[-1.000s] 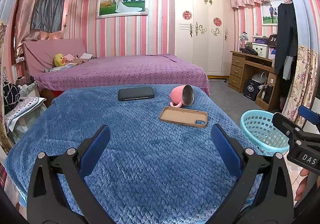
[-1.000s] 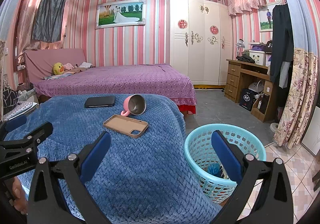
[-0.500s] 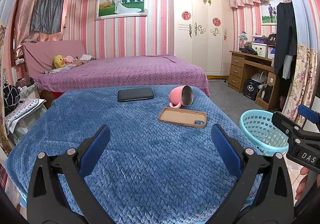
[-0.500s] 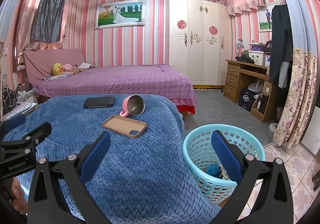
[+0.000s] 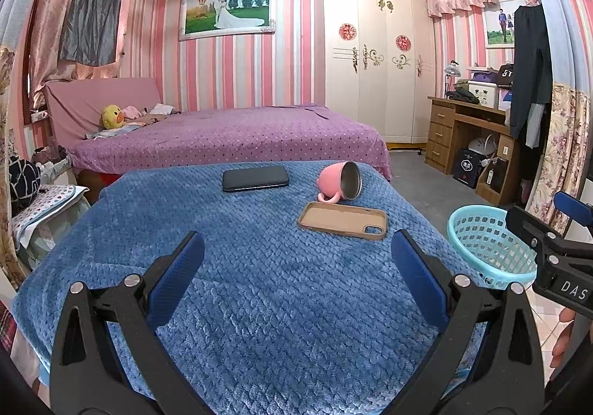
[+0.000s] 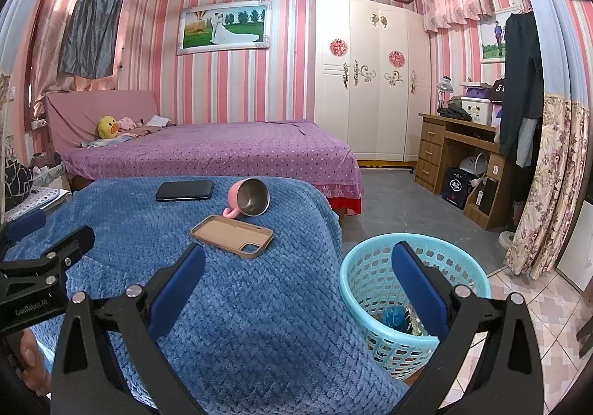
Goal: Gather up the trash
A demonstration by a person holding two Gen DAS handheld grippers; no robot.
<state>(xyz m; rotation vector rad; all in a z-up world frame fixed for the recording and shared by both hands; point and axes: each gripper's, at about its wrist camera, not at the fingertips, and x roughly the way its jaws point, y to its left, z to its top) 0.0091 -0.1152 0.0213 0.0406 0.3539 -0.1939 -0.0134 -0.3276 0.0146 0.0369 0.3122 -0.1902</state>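
- The work surface was a table under a fuzzy blue quilted blanket [image 5: 259, 303], sitting in a pink-striped bedroom with a purple dotted bed [image 5: 229, 137] right behind it.
- Near the far edge lay a flat black phone [image 5: 255, 178], a pink metal-lined mug [image 5: 340, 181] tipped on its side, and a tan phone case [image 5: 343, 220] face up, just in front of the mug.
- The near half of the blanket was bare, so plenty of room there.
- Off the table's right edge stood a light blue plastic mesh basket [image 6: 374, 277] on the tiled floor, close beside the draped blanket. Some trash sat at the bottom, including a crumpled blue bit [image 6: 393, 315].
- The left gripper [image 5: 296, 259] hung over the near blanket, blue pads wide apart, holding nothing.
- The right gripper [image 6: 298, 274] was spread too and empty, one pad over the blanket edge, the other over the basket.
- Further right were a wooden desk [image 6: 459, 151] and a floral curtain [image 6: 548, 192], well clear of the basket.
- A white wardrobe [image 5: 374, 62] filled the back corner.
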